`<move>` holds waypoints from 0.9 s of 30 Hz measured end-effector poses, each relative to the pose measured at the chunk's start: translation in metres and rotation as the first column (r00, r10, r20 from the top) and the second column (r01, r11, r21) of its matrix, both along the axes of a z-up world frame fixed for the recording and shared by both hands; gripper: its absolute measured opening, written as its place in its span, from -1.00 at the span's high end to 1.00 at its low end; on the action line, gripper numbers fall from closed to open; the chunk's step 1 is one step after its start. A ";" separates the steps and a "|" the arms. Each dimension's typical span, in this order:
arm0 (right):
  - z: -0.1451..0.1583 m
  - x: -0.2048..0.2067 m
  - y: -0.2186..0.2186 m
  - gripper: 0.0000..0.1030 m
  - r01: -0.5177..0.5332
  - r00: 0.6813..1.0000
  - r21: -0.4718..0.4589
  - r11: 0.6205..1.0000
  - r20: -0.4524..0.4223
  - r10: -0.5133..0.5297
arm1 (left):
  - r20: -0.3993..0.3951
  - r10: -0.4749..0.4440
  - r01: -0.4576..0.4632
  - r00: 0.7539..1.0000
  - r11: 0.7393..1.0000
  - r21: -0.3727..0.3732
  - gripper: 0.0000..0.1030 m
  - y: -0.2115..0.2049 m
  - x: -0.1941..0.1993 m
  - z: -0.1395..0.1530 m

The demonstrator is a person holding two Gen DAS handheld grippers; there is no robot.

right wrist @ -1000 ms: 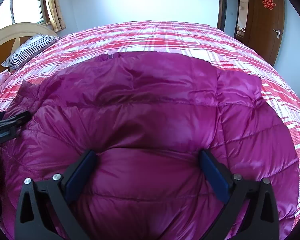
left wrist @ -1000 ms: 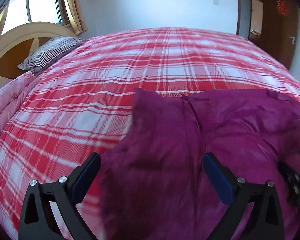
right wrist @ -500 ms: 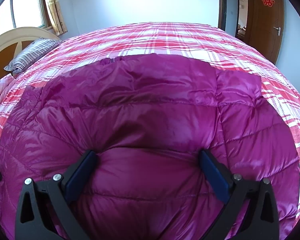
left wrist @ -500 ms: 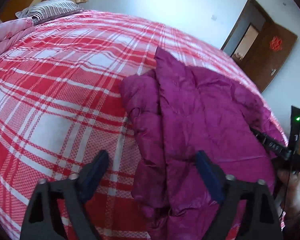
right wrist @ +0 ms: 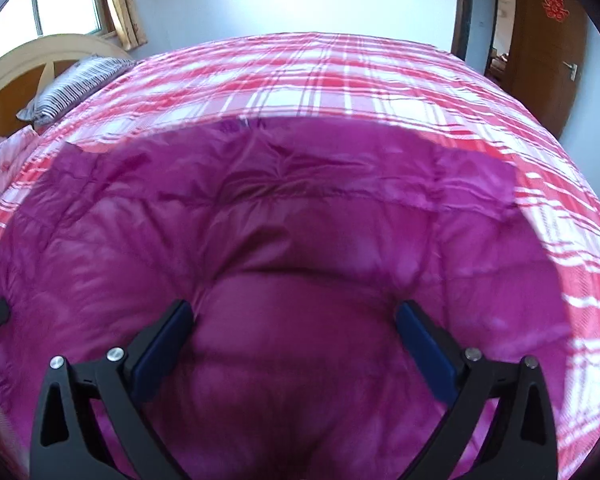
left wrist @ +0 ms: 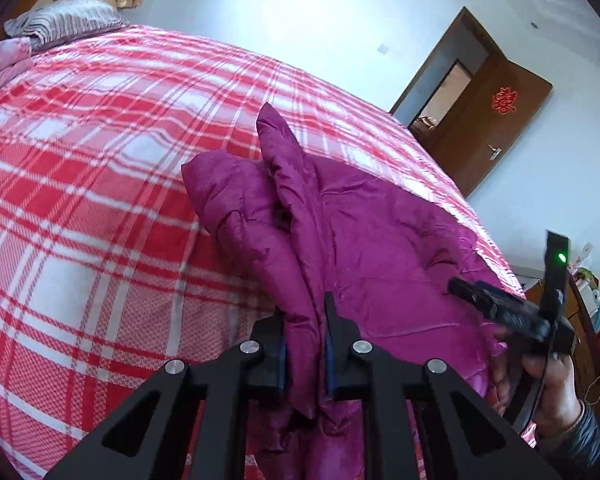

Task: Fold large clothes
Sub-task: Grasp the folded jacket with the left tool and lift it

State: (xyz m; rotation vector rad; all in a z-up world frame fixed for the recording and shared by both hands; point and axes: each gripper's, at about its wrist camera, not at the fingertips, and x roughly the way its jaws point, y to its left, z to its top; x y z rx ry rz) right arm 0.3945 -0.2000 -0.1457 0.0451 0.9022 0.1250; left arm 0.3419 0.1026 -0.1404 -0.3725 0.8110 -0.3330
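Currently, by size:

1. Bed (left wrist: 100,208), under a red-and-white plaid cover; it bears everything else. A striped pillow (left wrist: 64,16) lies at the head end, by the window side.

2. Purple down jacket (right wrist: 300,240), the garment to be folded. It lies on the plaid cover near the person's edge of the bed, quilted side up and mostly flat in the right wrist view. In the left wrist view one side edge stands bunched into a raised ridge, with a puffy sleeve (left wrist: 236,200) lying just beside that ridge.

3. Left gripper (left wrist: 305,344). Its jaws have just been closing and now stand clamped on the jacket's side edge; the fold of fabric shows pinched between the blue pads.

4. Right gripper (right wrist: 296,328). Its jaws stand wide apart above the jacket's lower middle, nothing pinched between them; whether the tips touch the fabric cannot be told. From the left wrist view the person's hand (left wrist: 548,364) shows carrying it.

5. Step in hand, as judged: taking hold of one side to begin a fold toward the middle.

6. Next move, as judged: lift the pinched edge and carry it across the jacket's body, the sleeve tucked in, while the right gripper pins or takes hold of the lower part so the slippery shell does not slide.
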 end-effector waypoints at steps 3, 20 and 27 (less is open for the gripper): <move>-0.007 -0.019 0.013 -1.00 -0.024 1.000 -0.082 0.996 -0.022 0.022 | 0.014 -0.006 0.006 1.000 0.999 -0.035 0.74 -0.001 -0.003 0.006; 0.022 -0.052 -0.120 -1.00 0.098 0.984 0.319 0.943 0.112 -0.140 | 0.317 -0.232 0.180 0.919 0.966 0.185 0.74 -0.202 -0.023 0.127; 0.071 -0.060 -0.209 -1.00 0.105 0.953 0.483 0.869 0.200 -0.226 | 0.319 -0.399 0.216 0.860 0.850 0.480 0.73 -0.330 -0.019 0.058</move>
